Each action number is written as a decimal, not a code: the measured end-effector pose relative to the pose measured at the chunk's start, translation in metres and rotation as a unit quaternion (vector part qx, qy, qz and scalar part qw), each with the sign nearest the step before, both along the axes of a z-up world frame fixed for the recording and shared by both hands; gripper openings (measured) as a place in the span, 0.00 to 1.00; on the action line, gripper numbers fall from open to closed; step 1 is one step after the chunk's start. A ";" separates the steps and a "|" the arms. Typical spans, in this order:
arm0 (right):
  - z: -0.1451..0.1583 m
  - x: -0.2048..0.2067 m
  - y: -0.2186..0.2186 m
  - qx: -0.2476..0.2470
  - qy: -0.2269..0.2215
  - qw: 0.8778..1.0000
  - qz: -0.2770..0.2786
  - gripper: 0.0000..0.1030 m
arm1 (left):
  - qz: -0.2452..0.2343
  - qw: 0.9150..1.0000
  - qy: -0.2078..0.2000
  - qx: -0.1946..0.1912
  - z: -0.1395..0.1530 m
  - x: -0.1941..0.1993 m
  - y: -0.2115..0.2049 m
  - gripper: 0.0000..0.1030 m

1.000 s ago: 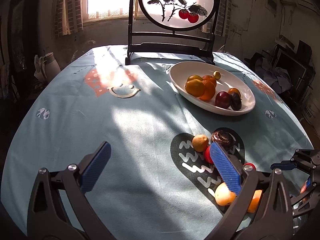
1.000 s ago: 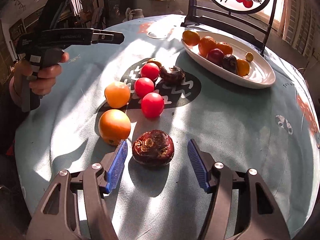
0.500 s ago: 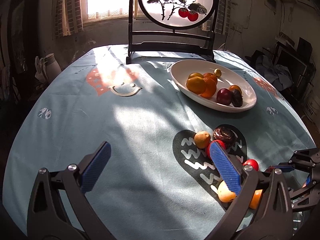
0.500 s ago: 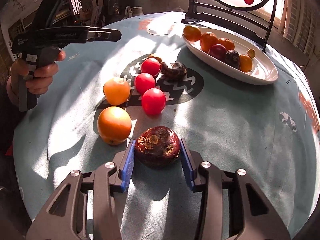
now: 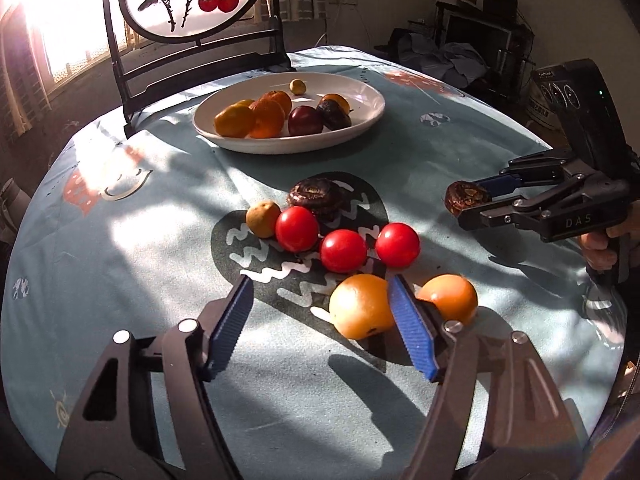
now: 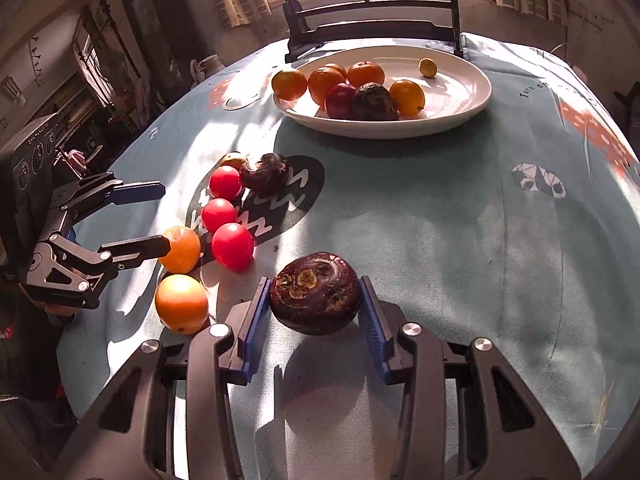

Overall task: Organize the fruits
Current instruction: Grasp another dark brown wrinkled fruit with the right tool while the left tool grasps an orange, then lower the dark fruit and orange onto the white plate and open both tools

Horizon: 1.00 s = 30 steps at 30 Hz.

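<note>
In the right wrist view my right gripper [image 6: 314, 284] is shut on a dark brown wrinkled fruit [image 6: 316, 300], held just above the blue tablecloth with its shadow below. My left gripper [image 5: 320, 286] straddles an orange [image 5: 362, 306]. Its jaws are closing: the right pad touches the orange, while the left pad stands apart. A second orange [image 5: 450, 298] lies just right of it. Three red tomatoes [image 5: 343, 251], a small yellow fruit [image 5: 263, 219] and another dark fruit [image 5: 318, 196] sit beyond. The white oval plate [image 5: 372, 96] at the back holds several fruits.
A round painted screen on a black stand [image 5: 200, 60] rises behind the plate. The round table's edge [image 5: 600, 312] curves close on the right, where a hand [image 5: 600, 248] holds the other gripper. Dark room clutter lies past the table.
The right jaws shut on the dark fruit and lifted it off the cloth. The left gripper swung right over the oranges, rolled, and its jaws narrowed around one.
</note>
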State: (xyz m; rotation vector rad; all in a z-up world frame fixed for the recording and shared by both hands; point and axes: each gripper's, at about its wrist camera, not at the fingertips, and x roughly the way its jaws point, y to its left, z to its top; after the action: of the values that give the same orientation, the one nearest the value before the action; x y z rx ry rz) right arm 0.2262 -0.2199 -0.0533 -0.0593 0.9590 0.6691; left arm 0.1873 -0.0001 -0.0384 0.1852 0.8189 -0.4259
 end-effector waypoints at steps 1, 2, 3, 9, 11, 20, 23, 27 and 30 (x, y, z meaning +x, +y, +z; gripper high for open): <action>0.000 0.000 0.000 0.000 0.000 1.000 0.000 0.42 | -0.006 1.000 0.004 -0.004 0.000 0.000 -0.001 0.64; 0.000 0.000 0.000 -0.001 0.001 1.000 0.000 0.42 | -0.012 1.000 0.007 -0.008 -0.001 0.000 -0.001 0.62; -0.001 0.000 0.000 -0.001 0.001 1.000 -0.001 0.42 | -0.018 1.000 0.010 -0.012 -0.001 -0.001 -0.002 0.58; -0.002 -0.001 0.001 -0.005 0.000 1.000 0.001 0.42 | -0.043 0.999 0.027 -0.015 -0.004 -0.005 -0.006 0.56; -0.001 -0.002 0.001 -0.005 0.000 1.000 0.000 0.42 | -0.050 0.998 0.032 -0.013 -0.006 -0.006 -0.008 0.56; -0.001 -0.003 0.000 -0.008 -0.002 1.000 0.000 0.42 | -0.076 0.996 0.041 -0.004 -0.015 -0.011 -0.019 0.54; -0.001 -0.004 0.001 -0.012 -0.002 1.000 0.000 0.42 | -0.086 0.995 0.041 -0.005 -0.016 -0.012 -0.023 0.47; -0.001 -0.004 0.001 -0.012 -0.003 1.000 0.000 0.42 | -0.097 0.994 0.041 -0.009 -0.016 -0.014 -0.027 0.34; -0.001 -0.004 0.001 -0.012 -0.002 1.000 0.000 0.42 | -0.095 0.995 0.040 -0.009 -0.016 -0.015 -0.027 0.34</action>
State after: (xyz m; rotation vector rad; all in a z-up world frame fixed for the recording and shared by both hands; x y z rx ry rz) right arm 0.2222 -0.2191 -0.0546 -0.0818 0.9622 0.6580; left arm 0.1725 -0.0271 -0.0542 0.2325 0.8795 -0.6228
